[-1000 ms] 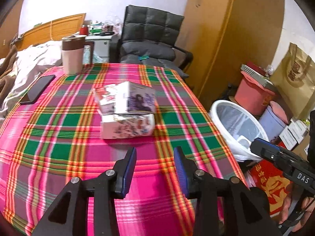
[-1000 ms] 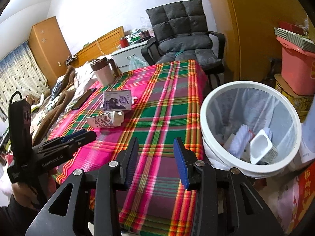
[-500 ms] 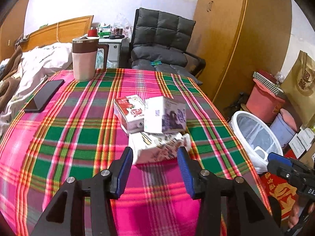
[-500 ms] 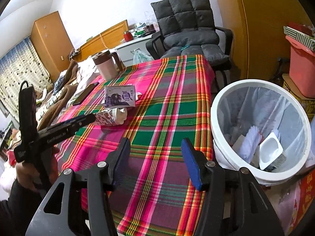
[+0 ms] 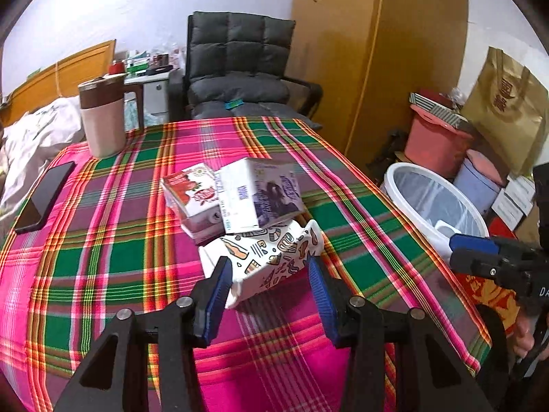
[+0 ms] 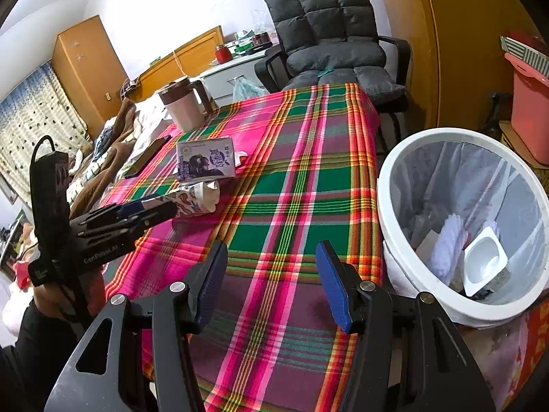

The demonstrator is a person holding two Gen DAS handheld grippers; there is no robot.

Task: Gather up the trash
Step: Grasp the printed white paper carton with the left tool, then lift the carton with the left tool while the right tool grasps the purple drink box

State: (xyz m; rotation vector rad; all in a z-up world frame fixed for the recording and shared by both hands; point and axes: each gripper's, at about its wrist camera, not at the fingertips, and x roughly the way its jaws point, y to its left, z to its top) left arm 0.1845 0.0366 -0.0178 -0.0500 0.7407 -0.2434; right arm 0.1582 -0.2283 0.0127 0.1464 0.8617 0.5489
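Left tongs [image 5: 267, 276] spread wide, blue pads either side of the near end of the doodle carton [image 5: 264, 259], not pinching yet from what shows. Carton lies on its side on the bench [image 5: 103, 240]. Its long axis runs from near-left to far-right, so roughly along the fingers and skewed right, with the crumpled spout end [image 6: 210, 195] at the far right. The left finger [image 5: 216, 283] looks about touching the carton's left face; the right finger [image 5: 319, 285] is just beside the spout end, and whether it touches I can't tell.

Two more cartons just beyond it: a purple carton [image 5: 262, 201] tilted and leaning on the doodle one, and a strawberry carton [image 5: 192, 202] at its left, touching. Pulling the doodle carton out will likely tip the purple one, probably harmless.

Right tongs [image 6: 271, 276] also open, holding nothing, over the near right part of the bench, well apart from the cartons. The left is clearly the nearer arm for this grab.

Bin [image 6: 387, 185] stands off the bench's right edge, lined, already holding a white tray and paper (it sits closer to the right tongs). After the grab the carry goes rightward over that edge.

Mug [image 5: 101, 116] and phone [image 5: 44, 197] at far left, out of the path.
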